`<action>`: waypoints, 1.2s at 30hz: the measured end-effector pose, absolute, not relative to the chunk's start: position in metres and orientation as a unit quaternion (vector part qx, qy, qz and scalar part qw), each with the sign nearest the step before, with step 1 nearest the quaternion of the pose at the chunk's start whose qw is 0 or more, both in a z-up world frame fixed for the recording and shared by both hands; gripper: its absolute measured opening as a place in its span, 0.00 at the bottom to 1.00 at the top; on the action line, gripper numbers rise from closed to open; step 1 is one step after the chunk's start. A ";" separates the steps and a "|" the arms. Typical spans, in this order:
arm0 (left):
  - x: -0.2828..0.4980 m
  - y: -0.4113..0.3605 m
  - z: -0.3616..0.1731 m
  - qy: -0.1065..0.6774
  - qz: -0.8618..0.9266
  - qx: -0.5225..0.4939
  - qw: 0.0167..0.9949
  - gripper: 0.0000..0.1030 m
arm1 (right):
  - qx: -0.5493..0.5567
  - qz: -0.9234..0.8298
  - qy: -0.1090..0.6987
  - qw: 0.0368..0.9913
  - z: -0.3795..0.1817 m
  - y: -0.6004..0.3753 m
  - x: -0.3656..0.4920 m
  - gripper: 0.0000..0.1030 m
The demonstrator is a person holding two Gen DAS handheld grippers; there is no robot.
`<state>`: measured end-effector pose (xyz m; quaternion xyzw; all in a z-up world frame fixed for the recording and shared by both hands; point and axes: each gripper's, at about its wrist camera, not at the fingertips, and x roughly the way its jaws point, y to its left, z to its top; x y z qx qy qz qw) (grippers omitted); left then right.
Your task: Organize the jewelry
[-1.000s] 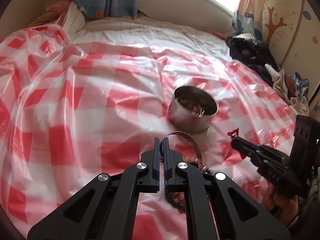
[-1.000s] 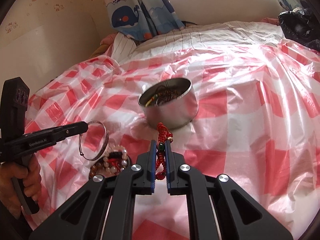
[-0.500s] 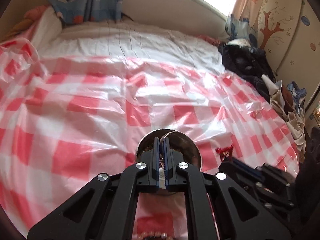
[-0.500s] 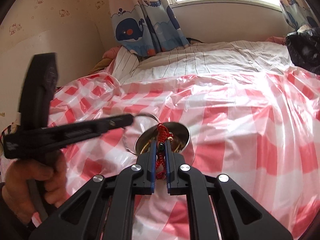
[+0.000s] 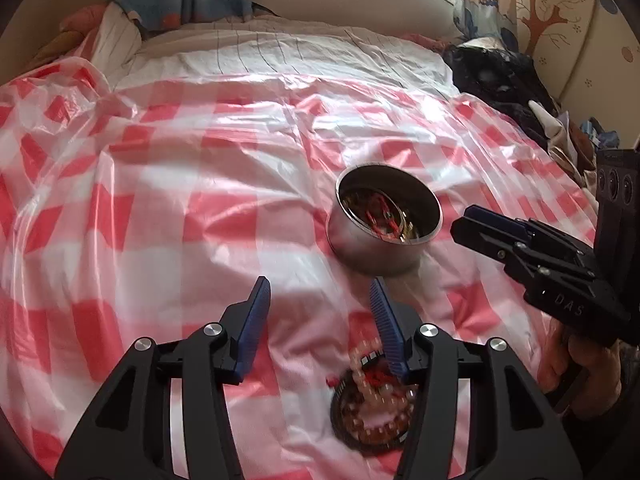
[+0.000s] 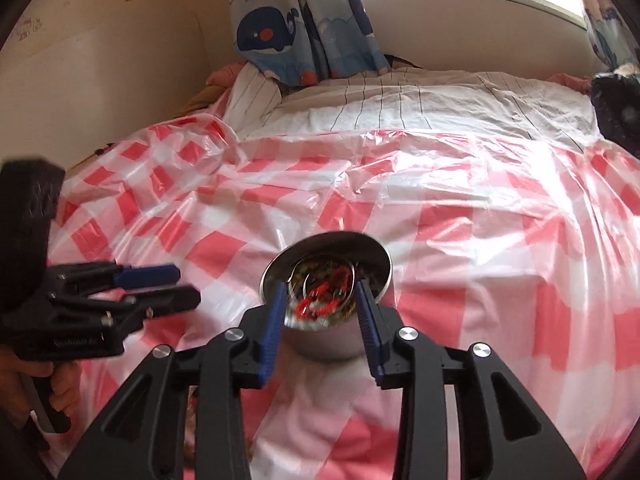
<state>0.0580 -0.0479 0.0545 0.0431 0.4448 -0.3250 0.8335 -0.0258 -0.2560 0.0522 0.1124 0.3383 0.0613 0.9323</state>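
A round metal tin (image 5: 360,256) stands on the red-and-white checked sheet; it also shows in the right wrist view (image 6: 376,258). Inside lie a silver bangle (image 6: 309,285), a red knotted cord piece (image 6: 324,300) and other jewelry. My left gripper (image 5: 320,292) is open and empty, a little short of the tin and to its left. A pile of beaded bracelets (image 5: 374,412) lies on the sheet just below it. My right gripper (image 6: 322,292) is open and empty, right over the tin's mouth. It also shows in the left wrist view (image 5: 464,222), beside the tin.
The checked plastic sheet (image 5: 160,220) covers a bed. A striped white sheet (image 6: 400,108) lies beyond it, with a whale-print curtain (image 6: 296,20) and a wall behind. Dark clothes (image 5: 496,76) are piled at the bed's right edge.
Both grippers have opened. The silver bangle left my left gripper and the red cord piece left my right one; both now lie in the tin. My left gripper has drawn back.
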 end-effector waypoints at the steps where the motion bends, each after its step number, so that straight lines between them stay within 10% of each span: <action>1: 0.049 -0.046 0.051 0.449 -0.333 0.048 0.827 0.48 | 0.122 0.062 0.342 0.930 0.049 -0.257 -0.036 0.35; 12: 0.022 -0.063 0.020 0.467 -0.331 0.085 0.816 0.46 | 0.177 0.059 0.349 0.918 0.026 -0.250 -0.094 0.44; 16: 0.019 -0.070 0.023 0.455 -0.344 0.106 0.814 0.06 | 0.176 0.056 0.357 0.916 0.018 -0.247 -0.091 0.46; 36: 0.053 -0.020 0.053 0.441 -0.316 -0.042 0.839 0.06 | 0.114 0.115 0.386 0.908 0.011 -0.205 -0.071 0.44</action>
